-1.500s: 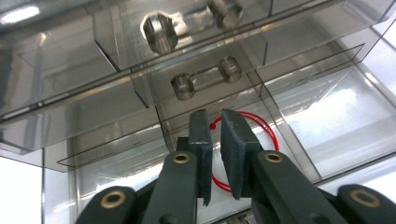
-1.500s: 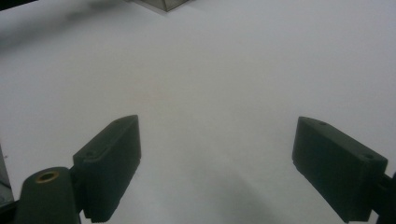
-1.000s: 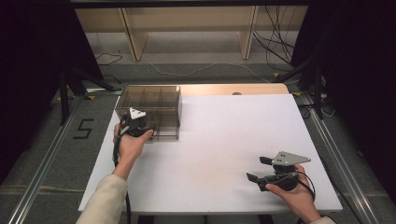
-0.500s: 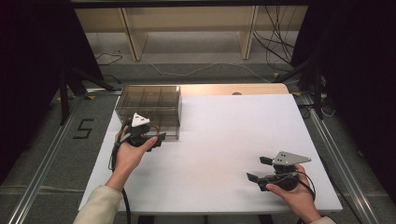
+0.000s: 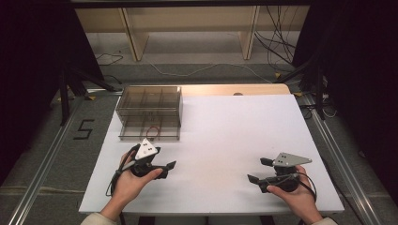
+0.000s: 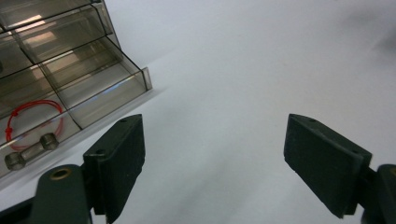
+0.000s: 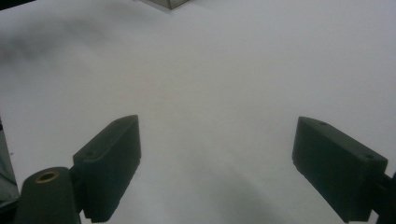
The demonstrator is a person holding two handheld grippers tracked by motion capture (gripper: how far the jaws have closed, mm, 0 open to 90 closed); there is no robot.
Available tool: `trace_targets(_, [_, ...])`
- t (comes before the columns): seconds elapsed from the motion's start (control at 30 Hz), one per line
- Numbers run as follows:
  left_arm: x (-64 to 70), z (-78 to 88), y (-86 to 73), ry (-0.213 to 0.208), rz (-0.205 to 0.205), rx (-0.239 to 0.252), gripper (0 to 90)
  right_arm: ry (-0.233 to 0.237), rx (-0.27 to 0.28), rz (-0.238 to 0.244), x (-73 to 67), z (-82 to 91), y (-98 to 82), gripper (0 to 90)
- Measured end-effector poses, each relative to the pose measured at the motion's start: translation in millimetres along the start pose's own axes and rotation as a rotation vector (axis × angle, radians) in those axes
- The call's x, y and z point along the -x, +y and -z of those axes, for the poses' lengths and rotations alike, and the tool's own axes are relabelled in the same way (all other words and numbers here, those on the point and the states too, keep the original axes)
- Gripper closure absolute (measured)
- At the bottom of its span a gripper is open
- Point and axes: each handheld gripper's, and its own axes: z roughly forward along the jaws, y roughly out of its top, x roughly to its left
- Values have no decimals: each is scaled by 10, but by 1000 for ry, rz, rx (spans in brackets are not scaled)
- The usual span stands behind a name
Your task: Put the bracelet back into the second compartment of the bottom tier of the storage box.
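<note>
Spreading wide, the white desk is ringed by dark floor; the compartment box, red loop inside, sits far-left. Left tongs, just opened, and right tongs are held wide, empty.

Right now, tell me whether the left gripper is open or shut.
Open. The left gripper has its jaws wide apart with bare white table between them; they have just been opening, nothing is between them.

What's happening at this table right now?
A person holds a tool in each hand over a white table. The left tool, jaws just opened and empty, sits near a clear divided box holding a red cord. The right tool rests open and empty at the near right.
</note>
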Motion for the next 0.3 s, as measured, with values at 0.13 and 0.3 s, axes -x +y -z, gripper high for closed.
trace_targets(0.13, [61, 49, -46, -3, 2, 4, 205, -2, 1, 7, -7, -7, -3, 164])
trace_targets(0.3, [126, 45, -58, -20, -3, 4, 203, -4, -9, 7, -11, -7, -3, 163])
